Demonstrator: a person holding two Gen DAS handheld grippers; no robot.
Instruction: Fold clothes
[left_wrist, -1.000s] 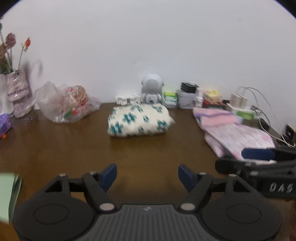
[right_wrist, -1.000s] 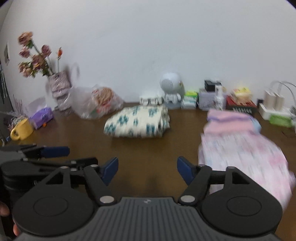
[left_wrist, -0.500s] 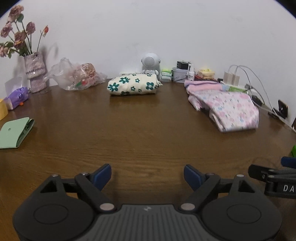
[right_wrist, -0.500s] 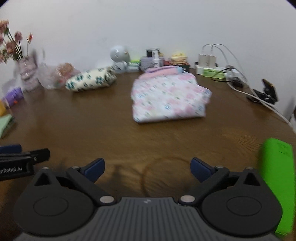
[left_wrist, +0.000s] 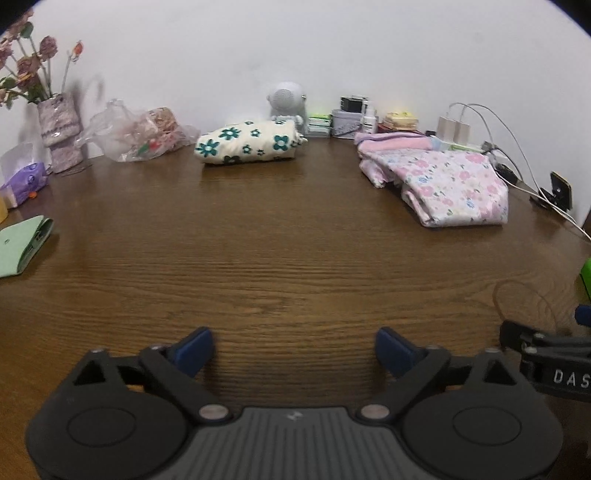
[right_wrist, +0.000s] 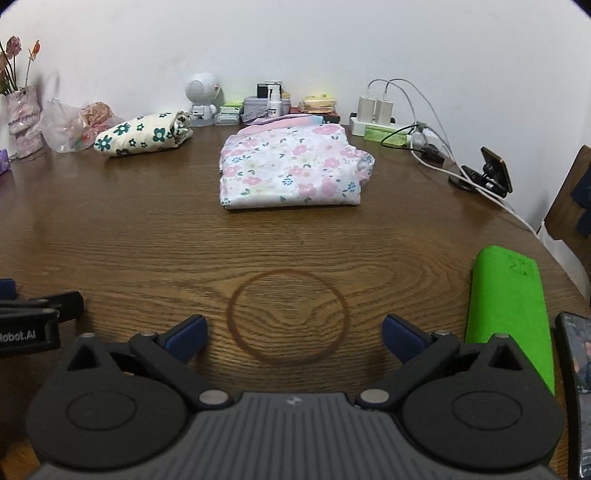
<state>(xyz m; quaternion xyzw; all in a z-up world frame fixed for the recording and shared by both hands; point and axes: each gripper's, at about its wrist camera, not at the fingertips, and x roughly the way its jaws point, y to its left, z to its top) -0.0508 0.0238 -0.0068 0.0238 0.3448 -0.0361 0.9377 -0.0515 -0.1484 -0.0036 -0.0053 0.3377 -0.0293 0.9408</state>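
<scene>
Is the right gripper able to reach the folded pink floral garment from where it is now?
Probably yes: the right gripper is open, and only bare table lies between it and the pink floral garment.

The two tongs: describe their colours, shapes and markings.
Both the left tongs and the right tongs are black, with two round discs, angular linkage arms, silver pivot pins, a ribbed grey centre plate and blue pads. White lettering marks their sides. No cables show.

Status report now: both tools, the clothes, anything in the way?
Left tool open, empty; right tool open, empty. Pink floral garment folded on table, cream one behind. Path clear.
</scene>
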